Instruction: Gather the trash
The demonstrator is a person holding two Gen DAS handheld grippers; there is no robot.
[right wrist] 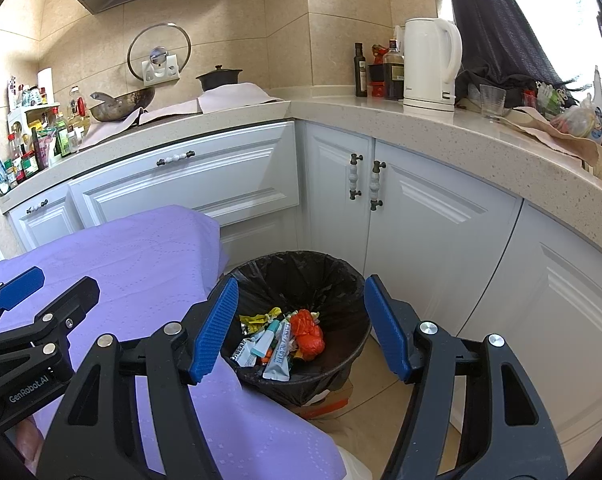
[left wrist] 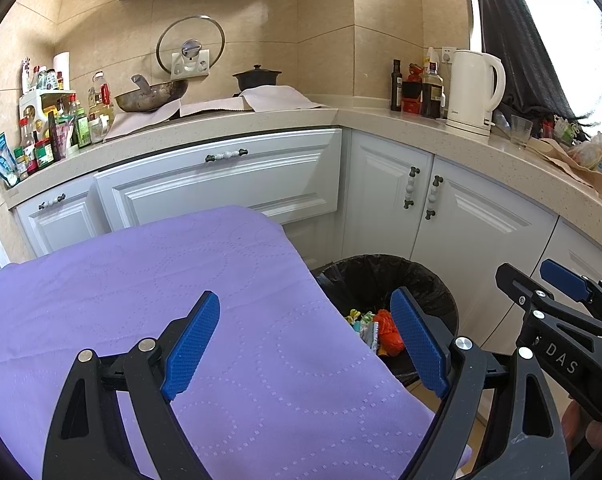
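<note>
A black-lined trash bin point(right wrist: 301, 276) stands on the floor beside a table with a purple cloth point(right wrist: 141, 264). In it lie several pieces of trash: a crumpled orange-red wrapper point(right wrist: 309, 334), white tubes point(right wrist: 279, 356) and yellow wrappers point(right wrist: 261, 316). My right gripper point(right wrist: 301, 332) is open and empty, held above the bin. My left gripper point(left wrist: 305, 344) is open and empty over the cloth's right edge point(left wrist: 221, 300), with the bin point(left wrist: 401, 276) to its right. The right gripper point(left wrist: 549, 284) also shows at the right of the left wrist view.
White cabinets point(right wrist: 421, 216) wrap around the corner behind the bin. The counter point(right wrist: 381, 108) holds a white kettle point(right wrist: 431, 64), bottles, a glass, a wok point(right wrist: 121, 104), a black pot and many condiments at the left. Cardboard lies under the bin.
</note>
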